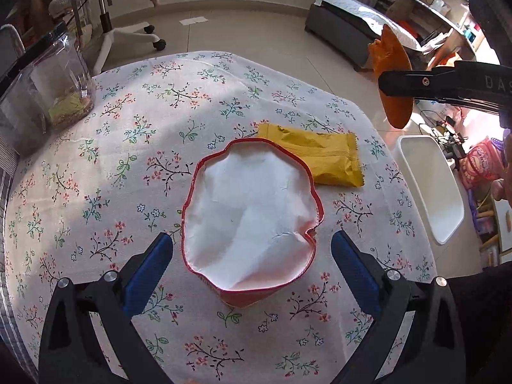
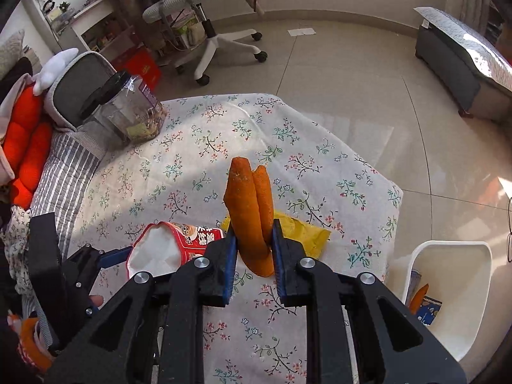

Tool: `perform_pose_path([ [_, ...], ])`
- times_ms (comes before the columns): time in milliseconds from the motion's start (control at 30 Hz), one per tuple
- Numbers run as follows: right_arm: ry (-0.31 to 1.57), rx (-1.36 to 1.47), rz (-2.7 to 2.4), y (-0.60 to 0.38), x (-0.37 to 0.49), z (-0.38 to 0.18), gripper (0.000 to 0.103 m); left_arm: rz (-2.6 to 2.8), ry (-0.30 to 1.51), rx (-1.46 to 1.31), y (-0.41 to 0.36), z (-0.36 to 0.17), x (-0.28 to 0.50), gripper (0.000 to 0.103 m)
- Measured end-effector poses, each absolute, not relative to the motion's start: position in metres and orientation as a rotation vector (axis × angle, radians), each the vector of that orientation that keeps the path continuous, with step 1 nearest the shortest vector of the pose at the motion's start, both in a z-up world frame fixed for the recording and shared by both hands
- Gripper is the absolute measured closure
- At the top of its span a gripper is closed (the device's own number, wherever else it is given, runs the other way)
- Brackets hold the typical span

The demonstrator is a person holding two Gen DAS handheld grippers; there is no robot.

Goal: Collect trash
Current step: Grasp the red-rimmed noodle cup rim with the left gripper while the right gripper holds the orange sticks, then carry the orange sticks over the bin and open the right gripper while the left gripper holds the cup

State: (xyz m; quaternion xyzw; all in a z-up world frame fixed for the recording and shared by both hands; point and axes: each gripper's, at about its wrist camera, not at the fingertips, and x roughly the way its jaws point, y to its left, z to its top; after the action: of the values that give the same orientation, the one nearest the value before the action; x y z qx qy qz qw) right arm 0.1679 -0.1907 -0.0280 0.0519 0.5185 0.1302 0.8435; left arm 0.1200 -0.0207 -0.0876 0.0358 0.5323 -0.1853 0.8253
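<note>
Two grippers: left gripper jaws wide around red bag, right gripper clamps orange peel

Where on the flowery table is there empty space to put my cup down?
The biggest bare patch is the middle of the tablecloth, between the clear jar at the far corner and the red bag. The near edge in front of the red bag is bare too. It's crowded where the red bag and yellow packet sit together, with the left gripper just above.
</note>
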Motion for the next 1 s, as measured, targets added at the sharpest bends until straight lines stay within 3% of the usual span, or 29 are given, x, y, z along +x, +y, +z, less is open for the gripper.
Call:
perform_pose_path([
  [167, 1.099, 0.110, 0.288, -0.188, 0.168, -0.034, 0.084, -0.345, 1.119, 0.120, -0.027, -0.097, 0.130, 0.007],
  [233, 1.098, 0.105, 0.293, -0.186, 0.167, -0.035, 0.084, -0.335, 1.113, 0.061, -0.017, -0.095, 0.135, 0.023],
  [267, 1.096, 0.104, 0.297, -0.186, 0.167, -0.034, 0.084, -0.332, 1.121, 0.015, -0.010, -0.093, 0.139, 0.025],
  [700, 1.051, 0.100, 0.324, -0.169, 0.156, -0.028, 0.084, -0.083, 0.912, -0.292, 0.098, -0.033, 0.148, 0.026],
  [1000, 0.933, 0.070, 0.298, -0.159, 0.137, -0.007, 0.084, 0.054, 0.738, -0.246, 0.117, -0.002, 0.124, 0.026],
])
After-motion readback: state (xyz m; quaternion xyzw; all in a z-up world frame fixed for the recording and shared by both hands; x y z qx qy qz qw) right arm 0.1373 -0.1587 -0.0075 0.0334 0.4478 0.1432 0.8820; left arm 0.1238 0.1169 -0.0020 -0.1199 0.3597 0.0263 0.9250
